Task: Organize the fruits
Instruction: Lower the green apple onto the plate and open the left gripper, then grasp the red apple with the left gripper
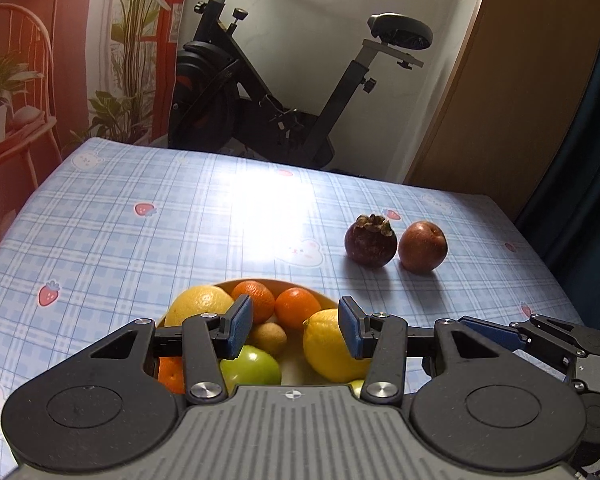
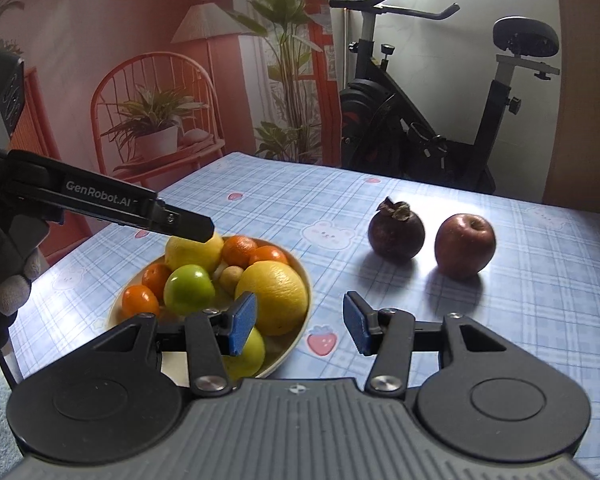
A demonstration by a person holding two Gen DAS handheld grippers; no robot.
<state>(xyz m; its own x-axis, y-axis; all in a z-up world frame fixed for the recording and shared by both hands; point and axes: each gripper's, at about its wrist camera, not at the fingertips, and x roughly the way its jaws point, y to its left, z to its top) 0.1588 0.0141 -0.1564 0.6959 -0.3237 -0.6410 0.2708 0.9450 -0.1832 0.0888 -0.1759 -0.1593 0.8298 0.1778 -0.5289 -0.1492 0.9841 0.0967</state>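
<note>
A cream bowl [image 2: 296, 276] on the blue checked tablecloth holds several fruits: lemons [image 2: 274, 296], oranges [image 2: 239, 250], a green apple [image 2: 190, 289] and a small brown fruit [image 2: 232, 275]. A dark mangosteen [image 2: 396, 232] and a red apple [image 2: 465, 245] lie on the cloth to the right of the bowl, also in the left wrist view [image 1: 370, 240] [image 1: 423, 246]. My left gripper [image 1: 296, 330] is open and empty above the bowl [image 1: 324, 300]. My right gripper [image 2: 300, 324] is open and empty at the bowl's right rim, short of the mangosteen.
The left gripper's body [image 2: 100, 204] reaches over the bowl from the left in the right wrist view. An exercise bike [image 1: 260, 92] stands beyond the table's far edge. A wooden panel [image 1: 512, 80] is at far right.
</note>
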